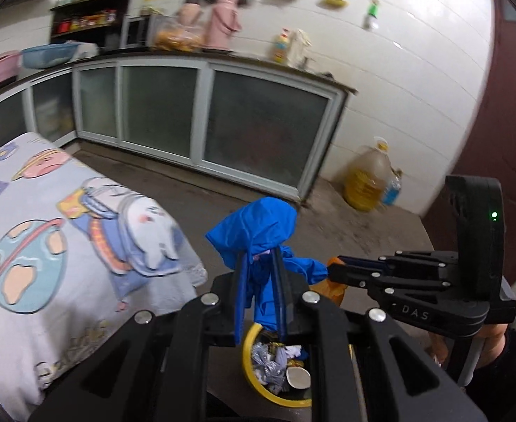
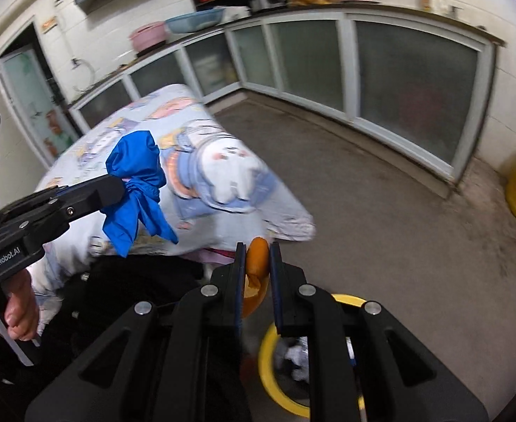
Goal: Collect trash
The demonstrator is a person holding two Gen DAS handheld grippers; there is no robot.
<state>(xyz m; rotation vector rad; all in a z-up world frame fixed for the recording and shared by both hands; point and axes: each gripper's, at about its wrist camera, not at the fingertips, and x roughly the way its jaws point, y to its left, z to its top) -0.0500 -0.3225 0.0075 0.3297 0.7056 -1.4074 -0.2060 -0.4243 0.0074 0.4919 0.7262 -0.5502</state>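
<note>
A: While both pieces hang over the bin, list them.

B: Item one: blue plastic bag [image 1: 254, 232], crumpled and knotted, clamped between the fingers of the left gripper [image 1: 259, 260], loose tails drooping toward the bin. Item two: orange peel [image 2: 256, 263], curved, pinched by the right gripper [image 2: 258, 256], jaws nearly together on it.

A: Position of each?

B: Both held near and above the yellow-rimmed bin [image 1: 249, 351] on the floor. The bag sits almost straight over the opening; the peel is at the bin's near edge in the right wrist view. I judge they are held up there so a release drops each one in.

A: Bin contents?

B: Crumpled foil or paper, white scraps, something like a broken eggshell. Partly hidden by the grippers.

A: Surface and room?

B: Table [image 1: 64, 232] on the left, draped in a pale cloth printed with cartoon planets and astronauts; nothing seen left on the visible part. Grey concrete floor [image 2: 381, 211], stained. Far side: long counter with frosted sliding doors, basins, pink flasks, a spice shelf. Oil jug [image 1: 365, 179] by the far right wall, beside a dark red door.

A: Risk?

B: Light bag may drift past the rim; the far background is blurred.
</note>
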